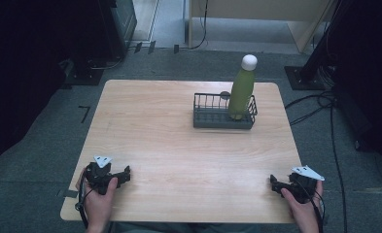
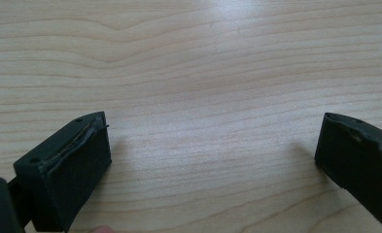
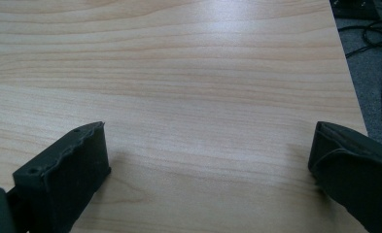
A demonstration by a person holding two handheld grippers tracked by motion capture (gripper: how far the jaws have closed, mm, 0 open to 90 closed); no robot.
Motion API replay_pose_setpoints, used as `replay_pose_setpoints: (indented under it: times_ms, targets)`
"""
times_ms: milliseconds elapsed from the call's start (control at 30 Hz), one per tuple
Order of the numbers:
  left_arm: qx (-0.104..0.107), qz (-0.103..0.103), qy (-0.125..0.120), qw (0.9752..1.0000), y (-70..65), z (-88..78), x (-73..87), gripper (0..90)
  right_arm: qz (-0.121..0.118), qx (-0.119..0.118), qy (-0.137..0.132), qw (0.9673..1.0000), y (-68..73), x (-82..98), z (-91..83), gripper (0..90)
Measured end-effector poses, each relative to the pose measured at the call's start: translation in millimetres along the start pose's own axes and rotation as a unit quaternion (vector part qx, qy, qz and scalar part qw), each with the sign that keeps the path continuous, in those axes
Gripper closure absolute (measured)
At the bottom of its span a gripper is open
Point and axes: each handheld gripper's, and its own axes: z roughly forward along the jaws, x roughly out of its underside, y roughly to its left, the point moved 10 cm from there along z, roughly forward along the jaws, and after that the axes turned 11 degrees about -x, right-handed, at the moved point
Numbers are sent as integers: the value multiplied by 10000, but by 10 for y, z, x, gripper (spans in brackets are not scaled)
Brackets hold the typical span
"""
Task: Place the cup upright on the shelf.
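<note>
Near the table's front corners: two hand-held grippers, one per corner, both resting low over the wood.
Table (image 1: 179, 145): pale wood with rounded corners, standing on grey carpet.
Basket (image 1: 213, 118): a dark wire rack at the table's far side, right of its middle.
Bottle (image 1: 241, 90): green with a white cap, standing upright in the basket's right end and rising well above the basket's rim.
Small round dark thing (image 1: 224, 95): just behind the basket's far rail; I cannot tell what it is.
Left gripper (image 1: 123, 175): at the table's front left corner, held in the person's left hand (image 1: 100, 196), pointing roughly toward the table's middle.
Left jaws: spread wide in the left gripper view, with bare wood grain (image 2: 203, 97) between them and nothing held.
Right gripper (image 1: 275, 183): at the table's front right corner, held in the person's right hand (image 1: 303, 208), pointing left across the table's front edge.
Right jaws: spread wide in the right gripper view, bare wood between them, nothing held.
Bottle against the jaws: well apart from both grippers, across the table from them, nearer the right gripper's side than the left's.
Beyond the table's right edge: grey floor with black cables (image 3: 373, 63), seen in the right gripper view.
Beyond the table's far edge: dark stands and a light wooden cabinet base (image 1: 256, 14).
</note>
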Motion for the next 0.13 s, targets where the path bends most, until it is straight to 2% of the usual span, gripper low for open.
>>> replay_pose_setpoints:
  times_ms: [133]
  targets:
    - [2, -3, -1, 10000, 0, 0, 0, 0, 1, 1, 2, 10000, 0, 0, 0, 4]
